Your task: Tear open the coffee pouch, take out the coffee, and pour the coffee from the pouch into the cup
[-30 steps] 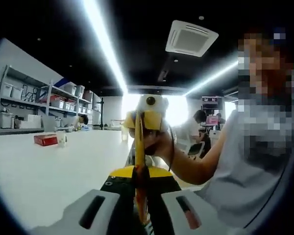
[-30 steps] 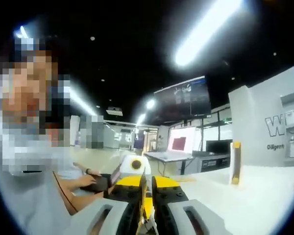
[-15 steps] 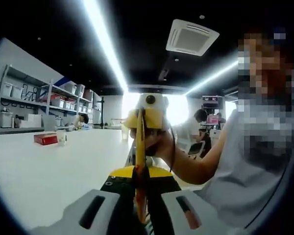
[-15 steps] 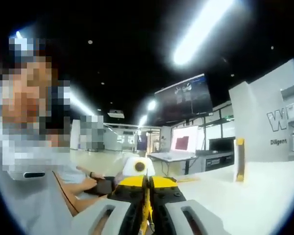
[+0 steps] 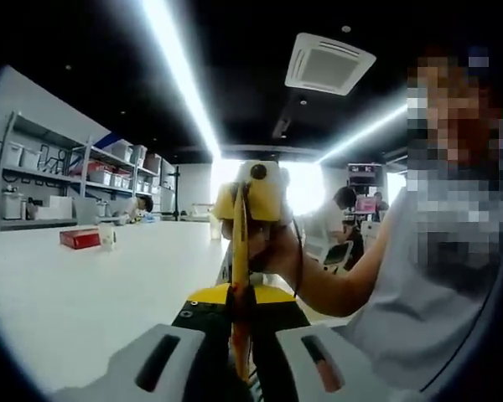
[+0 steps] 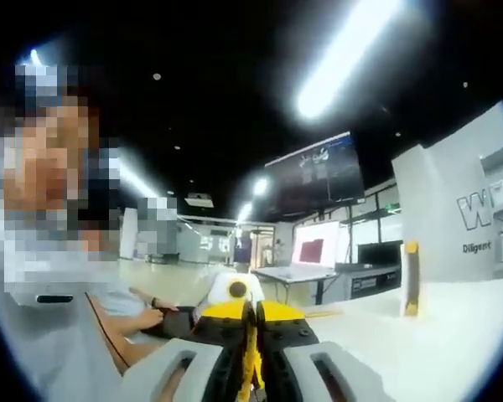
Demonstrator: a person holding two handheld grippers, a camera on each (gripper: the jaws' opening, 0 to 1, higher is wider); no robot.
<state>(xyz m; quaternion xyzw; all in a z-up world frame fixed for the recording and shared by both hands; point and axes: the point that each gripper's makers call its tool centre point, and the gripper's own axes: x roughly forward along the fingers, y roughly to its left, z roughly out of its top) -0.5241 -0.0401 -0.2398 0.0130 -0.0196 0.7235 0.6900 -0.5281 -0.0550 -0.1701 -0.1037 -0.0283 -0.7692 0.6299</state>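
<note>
Yellow pouch [image 5: 239, 276] stands edge-on in the left gripper view, a thin strip rising betw. the left gripper [image 5: 239, 356] jaws, which are pinched narrow on its lower end. Its upper end meets the right gripper [image 5: 253, 191], seen head-on w/ a hand [image 5: 272, 247] wrapped round it from behind. Forearm runs from that hand down-right to a grey-shirted person at the view's right side.

White table [image 5: 75, 293] spreads to the left. Far back on it: small white cup [image 5: 106, 235] w/ a red box [image 5: 79, 239] just beside it, both well apart from the pouch. Shelving w/ bins along the wall behind; a seated person further off.

Right gripper view: right gripper [image 6: 250, 368] jaws nearly closed on the same pouch [image 6: 250, 356], again edge-on, a thin yellow line in the slot. Straight ahead the left gripper [image 6: 239, 303] faces the camera, yellow-black, gripping the pouch's far end. Person's other hand [image 6: 151, 318] sits left of it. White table [image 6: 419, 352] on the right carries an upright yellow-tipped post [image 6: 411, 280]. Pouch is held in the air betw. both grippers; can't tell if torn yet.
</note>
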